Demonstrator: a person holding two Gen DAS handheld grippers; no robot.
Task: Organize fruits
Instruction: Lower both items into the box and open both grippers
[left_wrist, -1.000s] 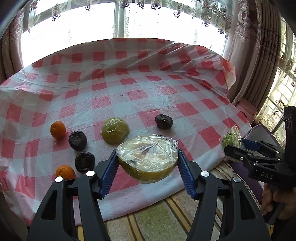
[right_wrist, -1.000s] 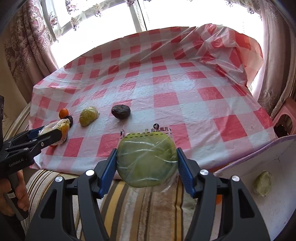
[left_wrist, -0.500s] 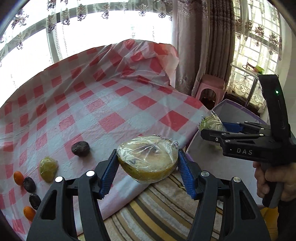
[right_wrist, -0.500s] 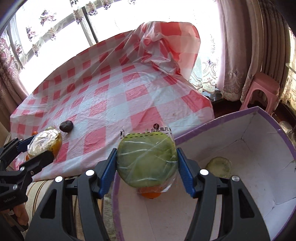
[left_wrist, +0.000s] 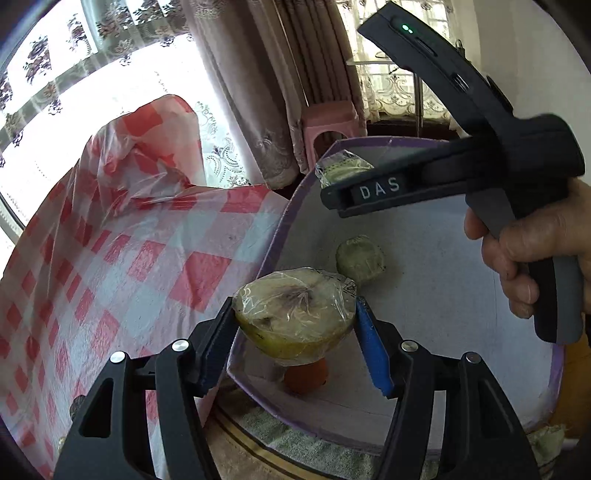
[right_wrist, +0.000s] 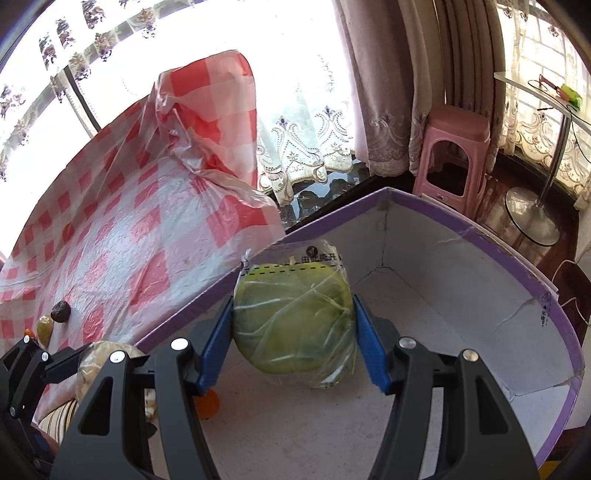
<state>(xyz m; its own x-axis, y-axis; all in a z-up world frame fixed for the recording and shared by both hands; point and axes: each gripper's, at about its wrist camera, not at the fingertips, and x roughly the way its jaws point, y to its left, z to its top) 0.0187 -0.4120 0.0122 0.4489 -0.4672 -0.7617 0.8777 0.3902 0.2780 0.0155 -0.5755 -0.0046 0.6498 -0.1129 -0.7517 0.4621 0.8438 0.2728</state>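
Note:
My left gripper (left_wrist: 295, 325) is shut on a plastic-wrapped yellow fruit half (left_wrist: 293, 314), cut face up, held over the near corner of a purple-rimmed white box (left_wrist: 461, 314). My right gripper (right_wrist: 293, 325) is shut on a plastic-wrapped green fruit (right_wrist: 295, 321) above the box floor (right_wrist: 424, 321). In the left wrist view the right gripper (left_wrist: 336, 184) crosses from the right, held by a hand (left_wrist: 535, 251). Inside the box lie a wrapped pale green fruit (left_wrist: 360, 258) and an orange (left_wrist: 306, 376). The left gripper (right_wrist: 79, 363) shows at the lower left of the right wrist view.
The red-and-white checked table (right_wrist: 122, 236) lies left of the box, with a dark fruit (right_wrist: 60, 311) and a green fruit (right_wrist: 44, 328) left on it. A pink stool (right_wrist: 454, 147), curtains and a glass stand (right_wrist: 532, 218) are beyond the box. A striped cushion (left_wrist: 295, 454) lies below.
Both grippers have swung right from above the table's edge to over the box, each still carrying its wrapped fruit. Both have rolled, so the table now appears tilted at the left.

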